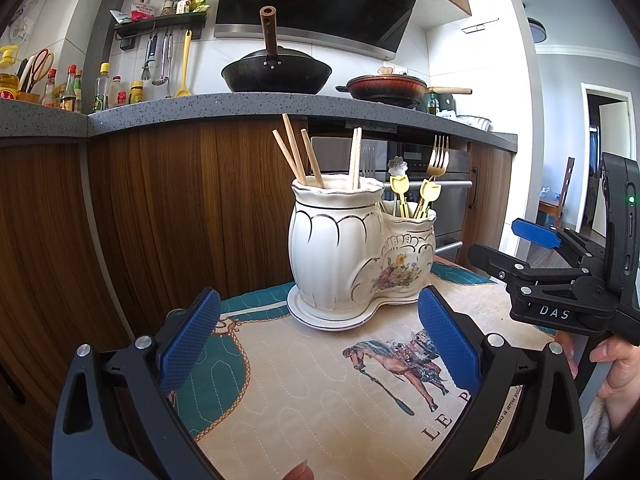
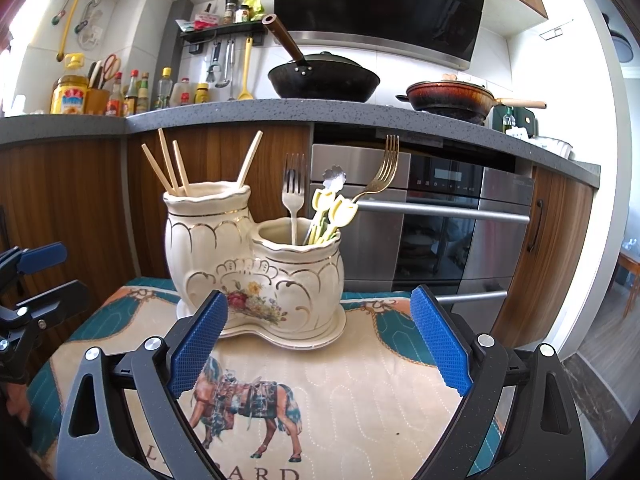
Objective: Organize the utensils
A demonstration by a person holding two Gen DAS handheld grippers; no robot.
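Both the left gripper (image 1: 320, 340) and the right gripper (image 2: 320, 344) are held spread wide and empty, just in front of the ceramic holder (image 2: 256, 264), with nothing lying loose on the quilted mat (image 2: 360, 380). The sorting looks all but done, so any further pick is best made by closing on a single slim shaft well above the holder's rim and lifting straight up (the glazed, scalloped holder is likely top-heavy on its saucer). Wooden chopsticks (image 2: 172, 168) are stood in the holder's taller compartment, and smooth metal forks (image 2: 294, 196) and tulip-ended yellow spoons (image 2: 340, 208) in its lower one.
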